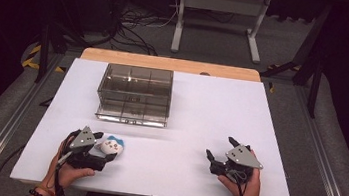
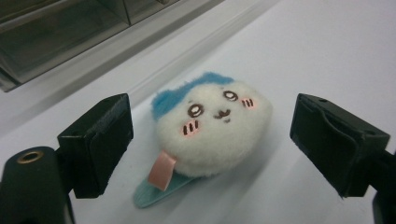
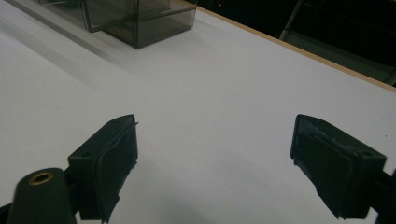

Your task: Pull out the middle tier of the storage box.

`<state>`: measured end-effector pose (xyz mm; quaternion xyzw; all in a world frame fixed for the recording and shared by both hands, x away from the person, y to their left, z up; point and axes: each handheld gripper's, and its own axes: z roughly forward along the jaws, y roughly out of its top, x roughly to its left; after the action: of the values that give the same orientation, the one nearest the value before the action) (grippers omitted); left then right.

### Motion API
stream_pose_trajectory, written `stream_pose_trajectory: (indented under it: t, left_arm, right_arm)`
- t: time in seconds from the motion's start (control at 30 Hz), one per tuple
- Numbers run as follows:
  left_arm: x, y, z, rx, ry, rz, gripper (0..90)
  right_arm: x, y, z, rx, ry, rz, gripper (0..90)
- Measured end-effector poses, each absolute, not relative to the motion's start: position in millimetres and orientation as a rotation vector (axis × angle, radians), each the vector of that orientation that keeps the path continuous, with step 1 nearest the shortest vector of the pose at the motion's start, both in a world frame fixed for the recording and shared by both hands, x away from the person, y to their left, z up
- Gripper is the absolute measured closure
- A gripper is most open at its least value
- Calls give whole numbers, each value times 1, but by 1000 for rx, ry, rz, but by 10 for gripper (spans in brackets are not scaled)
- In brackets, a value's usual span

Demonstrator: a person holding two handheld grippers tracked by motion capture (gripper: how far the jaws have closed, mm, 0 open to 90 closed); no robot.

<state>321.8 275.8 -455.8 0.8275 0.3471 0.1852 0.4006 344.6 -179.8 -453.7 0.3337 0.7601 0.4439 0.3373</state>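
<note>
We are working at a white table (image 1: 198, 131) with a gripper in each hand, and the thing in hand is a small plush hair clip (image 2: 212, 126): a round white fluffy face with blue ears, pink cheeks and a small pink tag, sitting on a light blue clip. It is lying on the table near our edge, on the left side, well in front of the clear divided box (image 1: 135, 94).

Our left gripper (image 2: 210, 140) is standing around the plush hair clip with its jaws released and wide. The toy is lying between the jaws, but there is a free gap on both sides, so nothing is pressing on it. In the high view we are seeing the same thing: the left gripper (image 1: 103, 146) is just beside the toy. Our right gripper (image 3: 212, 154) is resting over the bare table on the right, its jaws also released and holding nothing.

We are judging that the work is at its very beginning. The toy is not yet grasped and not lifted, and the compartments of the box seem to be without it. What is left is probably closing the jaws on the plush, lifting it and carrying it to the box.

We are finding no brand, label or readable writing; the pink tag looks blank.
</note>
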Motion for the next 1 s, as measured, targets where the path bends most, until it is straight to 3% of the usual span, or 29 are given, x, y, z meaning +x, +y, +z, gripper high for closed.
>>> stream_pose_trajectory:
  t: [0.3,1.0]
  left_arm:
    - [326,266,-461,2133,910,475,257]
    - [325,259,-464,2187,924,532,363]
  right_arm:
    - [350,-172,-455,850,2002,1153,155]
    - [344,-179,-451,821,1983,1149,156]
